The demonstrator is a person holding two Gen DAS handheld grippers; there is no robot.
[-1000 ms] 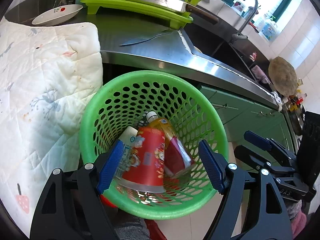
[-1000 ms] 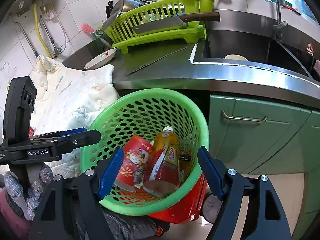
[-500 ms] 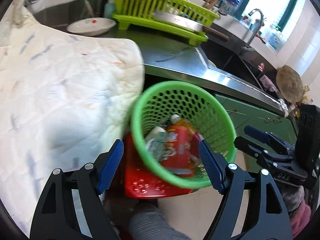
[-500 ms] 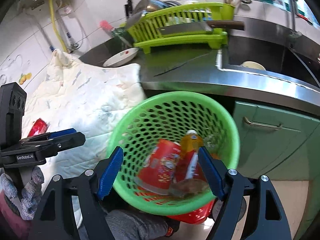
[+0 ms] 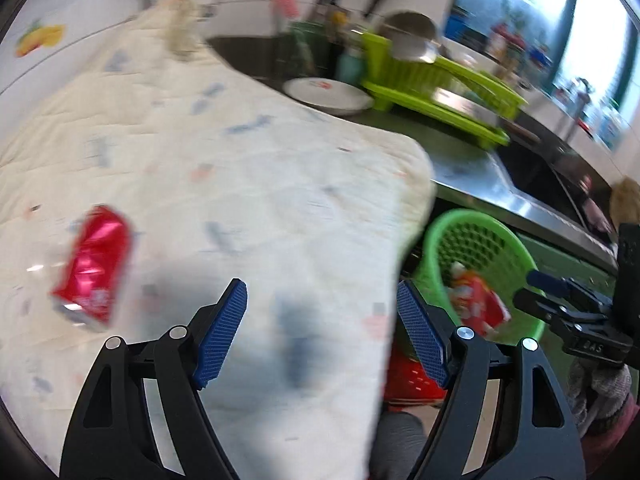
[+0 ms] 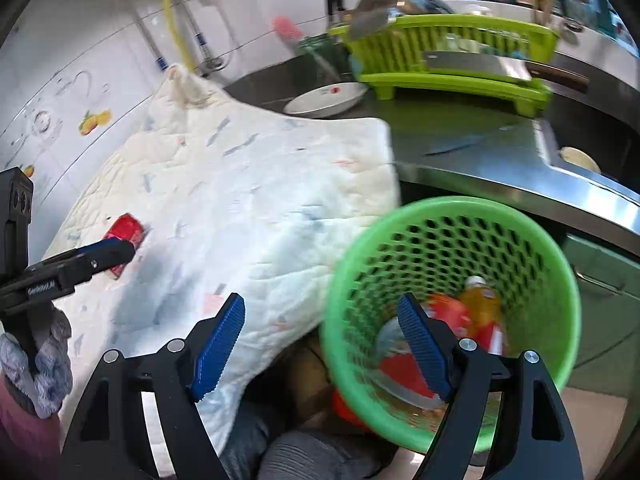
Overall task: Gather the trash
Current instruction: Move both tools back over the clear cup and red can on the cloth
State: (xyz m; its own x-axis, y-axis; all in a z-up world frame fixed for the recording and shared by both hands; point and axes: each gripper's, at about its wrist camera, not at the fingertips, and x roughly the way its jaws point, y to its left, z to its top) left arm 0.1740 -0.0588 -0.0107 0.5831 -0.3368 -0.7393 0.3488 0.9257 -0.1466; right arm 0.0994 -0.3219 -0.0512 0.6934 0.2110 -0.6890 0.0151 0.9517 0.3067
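White quilted cloth (image 6: 248, 184) draped over counter edge, white plate (image 6: 326, 100) beside lime dish rack (image 6: 448, 56), cleaver (image 6: 476, 66) on it

At my nine o'clock a crushed red can (image 5: 93, 267) lies on its side. At my three o'clock the green perforated basket (image 6: 540, 256) holds a red cup (image 6: 404, 372) and an orange-coloured bottle (image 6: 482, 308), both leaning.

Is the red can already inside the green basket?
No, the red can lies on the white quilt, apart from the green basket, with the open left gripper empty.
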